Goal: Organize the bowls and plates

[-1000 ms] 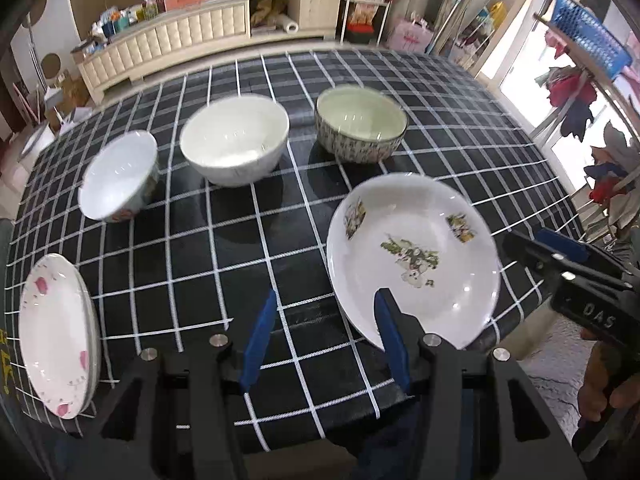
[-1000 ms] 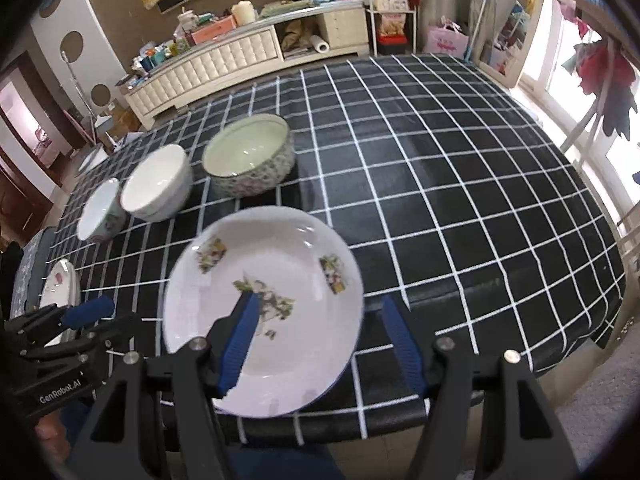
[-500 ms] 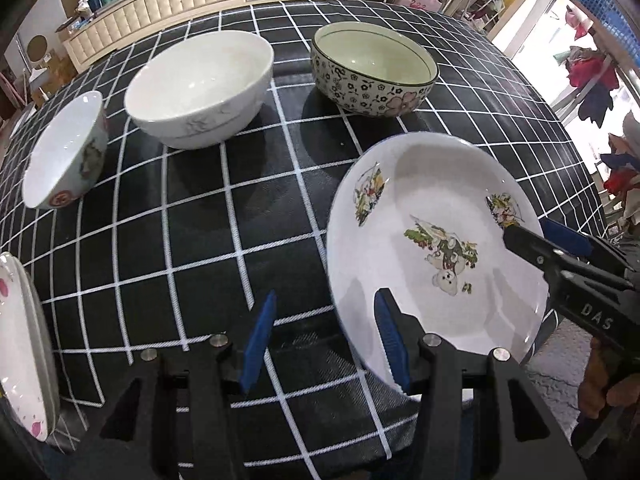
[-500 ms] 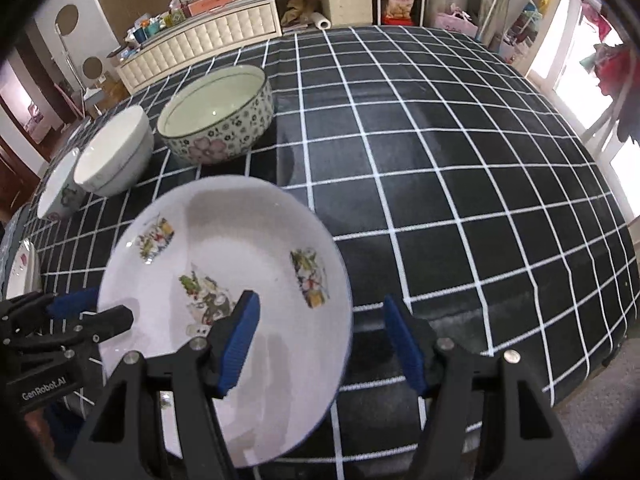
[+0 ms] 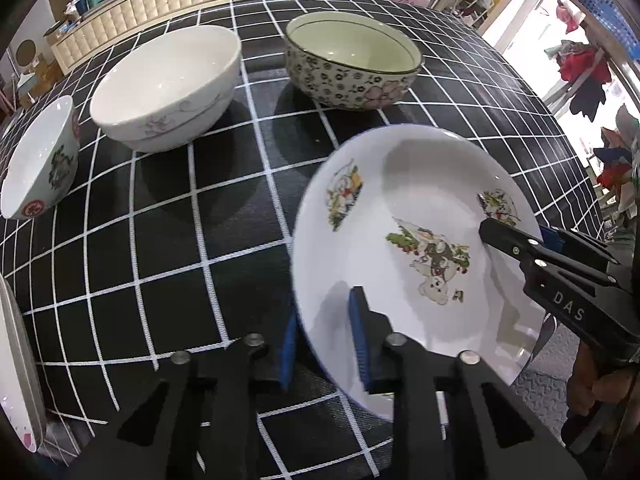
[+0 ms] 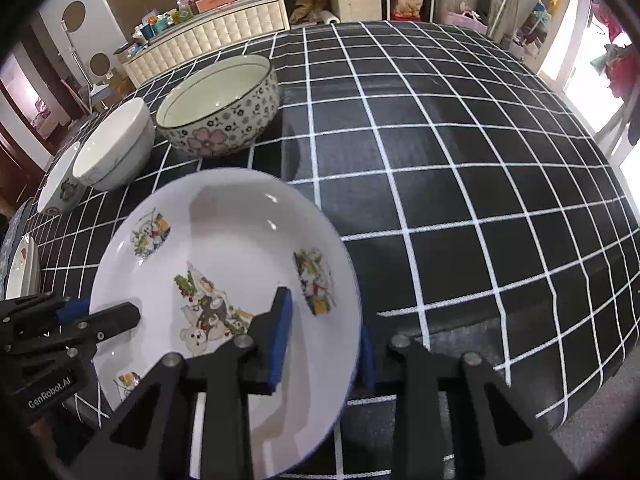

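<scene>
both grippers clamp the cartoon plate at the table's near edge

on the far left, a stack of white plates (image 5: 16, 364) with pink marks sits at the edge of the black checked tablecloth (image 5: 168, 248). next to it along the back row is a small white bowl (image 5: 38, 164) with a red seal mark, then a larger plain white bowl (image 5: 168, 84) just beside it, then a floral-patterned bowl (image 5: 352, 68) with a pale green inside, a little apart from the white one.

nearer to me, the white plate with cartoon prints (image 5: 416, 252) is tilted, its left rim raised toward the left gripper (image 5: 324, 344). that gripper's blue pads are closed on the plate's near left rim, one pad under the rim and one on the inner face. the right gripper (image 6: 324, 344) has the opposite side: its pads pinch the plate's right rim (image 6: 352, 320), one inside, one outside. from each gripper's camera the other one shows at the side of the plate, black fingers reaching over the rim.

to the right of the plate the checked cloth runs on to the table's curved edge.
</scene>
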`<state>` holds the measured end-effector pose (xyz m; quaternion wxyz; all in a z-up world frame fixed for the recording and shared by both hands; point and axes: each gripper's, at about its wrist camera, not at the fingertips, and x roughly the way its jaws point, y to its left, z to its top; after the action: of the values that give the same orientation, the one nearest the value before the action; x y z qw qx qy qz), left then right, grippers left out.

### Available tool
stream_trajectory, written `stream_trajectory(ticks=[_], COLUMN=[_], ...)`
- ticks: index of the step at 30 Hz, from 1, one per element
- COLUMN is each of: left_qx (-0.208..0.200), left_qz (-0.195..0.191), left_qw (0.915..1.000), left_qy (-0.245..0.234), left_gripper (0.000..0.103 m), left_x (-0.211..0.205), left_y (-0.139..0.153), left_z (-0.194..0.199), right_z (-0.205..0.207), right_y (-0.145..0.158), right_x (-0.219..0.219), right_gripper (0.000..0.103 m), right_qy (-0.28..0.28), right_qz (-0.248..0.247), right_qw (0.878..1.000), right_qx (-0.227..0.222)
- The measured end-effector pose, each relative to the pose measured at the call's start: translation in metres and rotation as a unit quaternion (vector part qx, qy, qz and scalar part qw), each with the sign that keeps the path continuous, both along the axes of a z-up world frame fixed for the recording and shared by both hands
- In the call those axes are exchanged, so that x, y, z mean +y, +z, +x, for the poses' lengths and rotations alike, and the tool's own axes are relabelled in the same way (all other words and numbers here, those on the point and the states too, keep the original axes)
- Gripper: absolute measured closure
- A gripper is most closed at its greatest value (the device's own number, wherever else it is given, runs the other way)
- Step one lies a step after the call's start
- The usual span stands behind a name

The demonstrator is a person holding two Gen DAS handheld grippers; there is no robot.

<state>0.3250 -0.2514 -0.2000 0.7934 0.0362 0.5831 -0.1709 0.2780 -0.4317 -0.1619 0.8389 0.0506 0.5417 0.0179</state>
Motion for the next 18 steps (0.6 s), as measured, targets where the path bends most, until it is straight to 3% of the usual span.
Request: stream_trajectory(ticks=[10,18], left_qx=[-0.016,-0.027], left_qz=[0.005,-0.007], left_qw=[0.9998,0.9993], left_qy=[-0.008,0.027], left_gripper=[0.082,0.083], left_x=[-0.008,0.031], left_y=[0.001,0.024], left_z=[-0.004,-0.011], right_z=[0.001,-0.006], right_y=[0.004,0.037], right_x=[0.008,0.041], right_gripper=[0.075,0.077], right_qy=[-0.002,0.029], right_qz=[0.002,-0.007], right_qw=[1.000,0.999], right_qx=[-0.007,-0.039])
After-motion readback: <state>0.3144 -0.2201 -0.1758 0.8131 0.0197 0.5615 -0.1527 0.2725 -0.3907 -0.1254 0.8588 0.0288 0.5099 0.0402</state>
